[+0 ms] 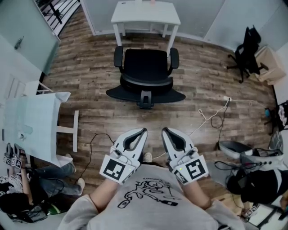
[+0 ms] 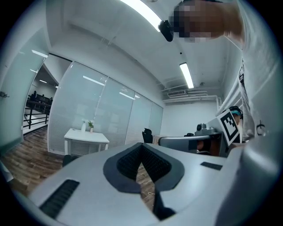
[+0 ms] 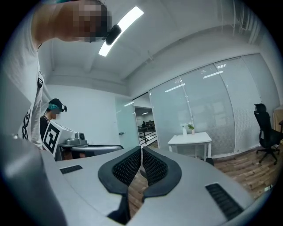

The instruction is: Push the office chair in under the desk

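A black office chair (image 1: pixel 146 72) stands on the wood floor with its back toward me and its seat facing a white desk (image 1: pixel 145 13) at the far wall. The chair sits just in front of the desk, not beneath it. Close to my chest my left gripper (image 1: pixel 143 131) and right gripper (image 1: pixel 164 130) are held side by side, well short of the chair. Both are shut with nothing between the jaws. The left gripper view shows the desk (image 2: pixel 86 137) far off beyond the shut left gripper (image 2: pixel 142 145). In the right gripper view the desk (image 3: pixel 190 139) lies past the shut right gripper (image 3: pixel 141 149).
A glass-topped table (image 1: pixel 31 128) stands at my left. Cables (image 1: pixel 213 117) trail over the floor at my right. Another black chair (image 1: pixel 245 51) stands at the far right. A person sits at lower left, and equipment (image 1: pixel 252 157) lies at lower right.
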Demonstrator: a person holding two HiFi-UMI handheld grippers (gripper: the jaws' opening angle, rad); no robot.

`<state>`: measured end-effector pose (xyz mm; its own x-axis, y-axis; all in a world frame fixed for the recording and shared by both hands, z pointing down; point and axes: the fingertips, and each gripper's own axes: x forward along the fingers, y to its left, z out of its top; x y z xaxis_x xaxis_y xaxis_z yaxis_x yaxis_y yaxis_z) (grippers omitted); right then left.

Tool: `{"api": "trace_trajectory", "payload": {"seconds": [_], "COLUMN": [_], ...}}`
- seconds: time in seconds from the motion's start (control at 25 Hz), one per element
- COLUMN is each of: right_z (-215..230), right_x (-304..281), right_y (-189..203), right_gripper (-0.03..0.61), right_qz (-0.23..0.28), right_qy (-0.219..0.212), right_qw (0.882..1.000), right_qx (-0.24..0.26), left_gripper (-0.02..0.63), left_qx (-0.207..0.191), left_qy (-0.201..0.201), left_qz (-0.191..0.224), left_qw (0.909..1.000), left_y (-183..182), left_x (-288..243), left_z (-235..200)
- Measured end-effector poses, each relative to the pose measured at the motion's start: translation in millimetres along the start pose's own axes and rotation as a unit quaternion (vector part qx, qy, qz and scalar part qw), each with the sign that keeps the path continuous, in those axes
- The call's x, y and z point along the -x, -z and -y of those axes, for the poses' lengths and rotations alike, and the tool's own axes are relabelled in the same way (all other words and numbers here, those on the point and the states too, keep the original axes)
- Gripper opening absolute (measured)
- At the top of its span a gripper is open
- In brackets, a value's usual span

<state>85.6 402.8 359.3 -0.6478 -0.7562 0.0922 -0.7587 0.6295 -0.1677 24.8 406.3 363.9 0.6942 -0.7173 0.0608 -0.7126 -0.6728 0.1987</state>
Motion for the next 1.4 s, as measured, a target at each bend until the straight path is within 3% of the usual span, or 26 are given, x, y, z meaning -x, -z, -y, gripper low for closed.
{"api": "trace_trajectory", "payload": {"seconds": [0.6,1.08,1.4], "right_z": [20,29,33], "right_x": [-71,-136,-149], "right_y": [-7,-23,-20], "right_gripper": [0.040,0.040,0.040], "right_qz": [-0.003,0.002,-0.001], "right_qy": [-0.002,0.010,0.022], "right_qw": [1.000,1.000,0.999], "right_qx": [0.006,0.018,0.037], "left_gripper": [0.002,0.003,0.003], "left_qx": [-0.010,-0.028,-0.058], "left_qy": [-0.004,0.019,0.032], "left_qz": [-0.008,-0.005,-0.013], "left_qw": [0.9999,0.9994,0.9977], "left_y": [-7,-26,-19], "left_x": [-28,-49,-49], "left_z": [-69,-125,-141]}}
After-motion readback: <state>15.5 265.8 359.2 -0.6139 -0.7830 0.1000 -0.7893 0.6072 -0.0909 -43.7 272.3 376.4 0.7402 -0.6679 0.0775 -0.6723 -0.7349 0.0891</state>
